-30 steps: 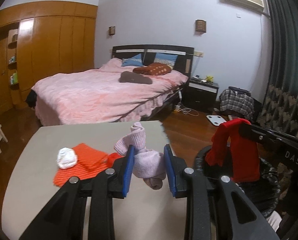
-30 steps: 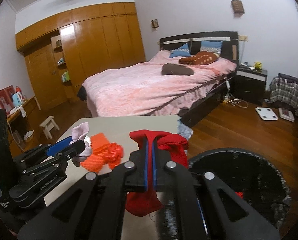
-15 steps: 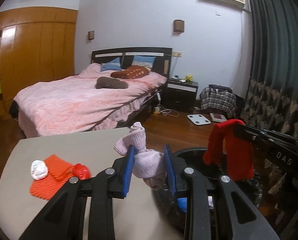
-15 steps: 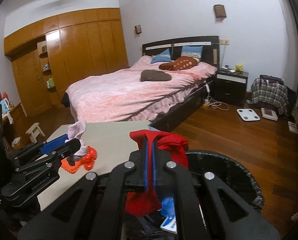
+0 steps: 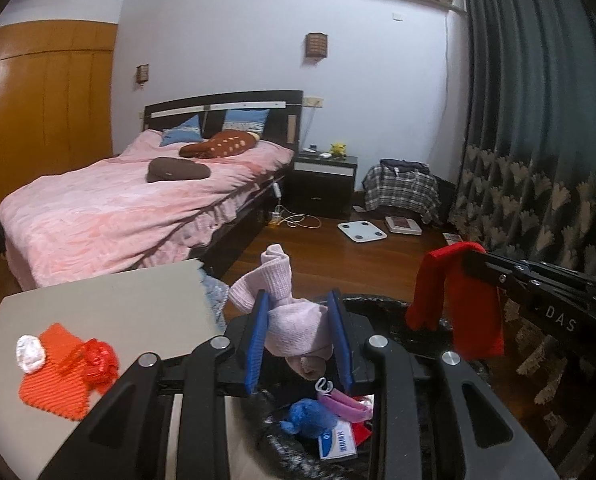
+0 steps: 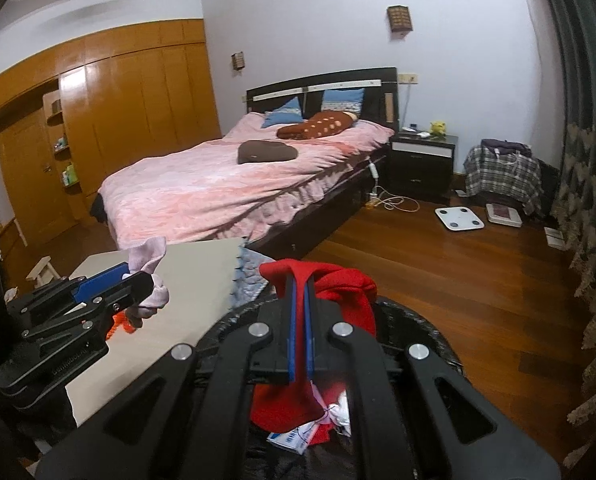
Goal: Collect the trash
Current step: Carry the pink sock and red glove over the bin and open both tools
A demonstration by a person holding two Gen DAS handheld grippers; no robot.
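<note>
Two grippers, one sock each. The left gripper (image 5: 300,334) has its jaws clamped on a pink sock (image 5: 294,320), long axis upright, toe end hanging over the black-lined bin (image 5: 438,322). The right gripper (image 6: 299,312) pinches a red sock (image 6: 338,292), draped downward into the bin. One orange cloth (image 5: 54,376) lies on the counter (image 5: 110,300), left of the jaws.
</note>
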